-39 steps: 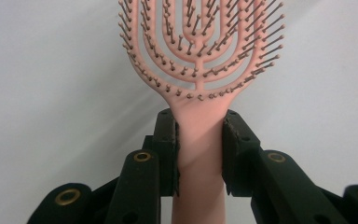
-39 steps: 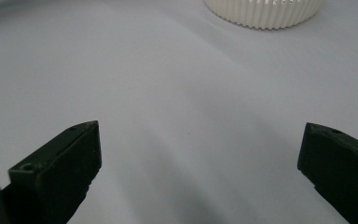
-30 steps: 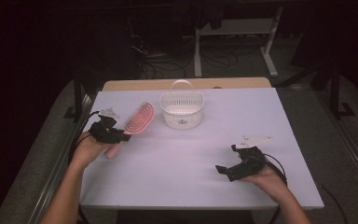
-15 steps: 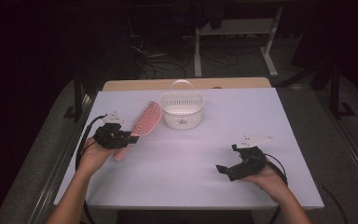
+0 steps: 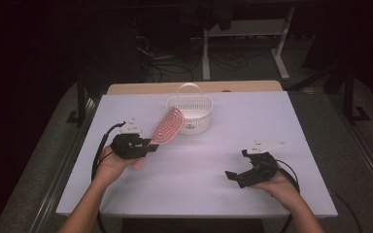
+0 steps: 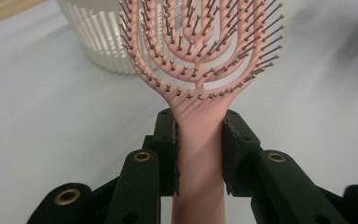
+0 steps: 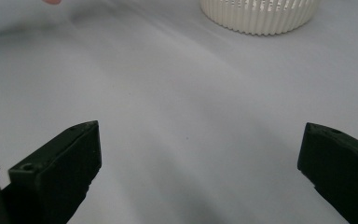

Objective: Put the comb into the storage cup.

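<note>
The left gripper has its fingers pinching the handle of the pink hairbrush, head raised toward one o'clock, just beside the white basket. The right gripper rests at four o'clock on the surface, fingers spread.

Dim room, black surroundings — only the table is lit from above; gripper views softly blurred — faint, diffuse shadows.

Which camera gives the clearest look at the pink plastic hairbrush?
The left gripper view: the pink plastic hairbrush sits close up, bristles and branching ribs sharp, its handle clamped between the black jaws. The high view shows the whole brush small, tilted toward the white slotted basket. The right gripper view catches a pink sliver at its top edge, perhaps the brush.
</note>
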`<state>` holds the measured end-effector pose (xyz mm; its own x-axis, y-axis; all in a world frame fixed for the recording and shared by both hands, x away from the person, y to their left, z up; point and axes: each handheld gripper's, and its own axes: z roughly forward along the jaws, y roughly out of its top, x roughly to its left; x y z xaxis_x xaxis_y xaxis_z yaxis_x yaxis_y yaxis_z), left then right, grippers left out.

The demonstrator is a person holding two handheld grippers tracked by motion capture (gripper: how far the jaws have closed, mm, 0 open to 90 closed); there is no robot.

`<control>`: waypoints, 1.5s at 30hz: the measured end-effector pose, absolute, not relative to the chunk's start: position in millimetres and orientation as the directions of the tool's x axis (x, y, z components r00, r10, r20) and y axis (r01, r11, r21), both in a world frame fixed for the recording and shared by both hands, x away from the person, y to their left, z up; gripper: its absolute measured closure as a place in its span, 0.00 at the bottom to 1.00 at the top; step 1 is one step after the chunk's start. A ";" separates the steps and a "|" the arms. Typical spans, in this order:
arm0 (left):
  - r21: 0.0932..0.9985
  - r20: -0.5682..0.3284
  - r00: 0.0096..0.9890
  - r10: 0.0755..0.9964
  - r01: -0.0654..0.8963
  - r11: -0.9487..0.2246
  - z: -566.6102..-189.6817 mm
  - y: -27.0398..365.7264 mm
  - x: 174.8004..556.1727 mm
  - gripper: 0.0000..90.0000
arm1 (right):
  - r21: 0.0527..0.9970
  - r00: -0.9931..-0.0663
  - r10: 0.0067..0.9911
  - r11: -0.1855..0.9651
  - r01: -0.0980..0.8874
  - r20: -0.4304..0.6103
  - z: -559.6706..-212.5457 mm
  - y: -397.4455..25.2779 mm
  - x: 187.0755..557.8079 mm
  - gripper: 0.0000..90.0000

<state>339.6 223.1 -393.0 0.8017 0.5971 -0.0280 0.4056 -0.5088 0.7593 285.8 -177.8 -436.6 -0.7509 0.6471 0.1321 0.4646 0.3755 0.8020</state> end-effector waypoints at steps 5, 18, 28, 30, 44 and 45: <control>0.768 -0.025 0.814 0.580 0.387 -0.510 -396.5 210.8 335.9 0.79 | 0.804 -0.748 0.650 0.369 0.467 0.136 -436.5 -178.1 286.0 0.00; 0.825 -0.038 0.837 0.546 0.335 -0.456 -405.9 184.5 328.6 0.79 | 0.807 -0.752 0.645 0.369 0.461 0.134 -436.1 -176.6 284.9 0.00; 0.843 -0.041 0.844 0.534 0.316 -0.436 -414.1 174.5 321.8 0.79 | 0.812 -0.756 0.640 0.362 0.457 0.140 -435.8 -175.1 284.7 0.00; 0.846 -0.034 0.844 0.535 0.309 -0.434 -415.5 172.9 321.0 0.78 | 0.817 -0.756 0.638 0.351 0.457 0.149 -434.8 -174.6 285.0 0.00; 0.843 -0.024 0.851 0.525 0.299 -0.447 -420.3 168.3 317.8 0.79 | 0.833 -0.761 0.622 0.312 0.457 0.185 -419.7 -168.8 293.8 0.00; 0.844 -0.024 0.850 0.526 0.299 -0.445 -420.1 168.6 317.8 0.78 | 0.833 -0.760 0.620 0.305 0.462 0.194 -417.9 -168.2 295.6 0.00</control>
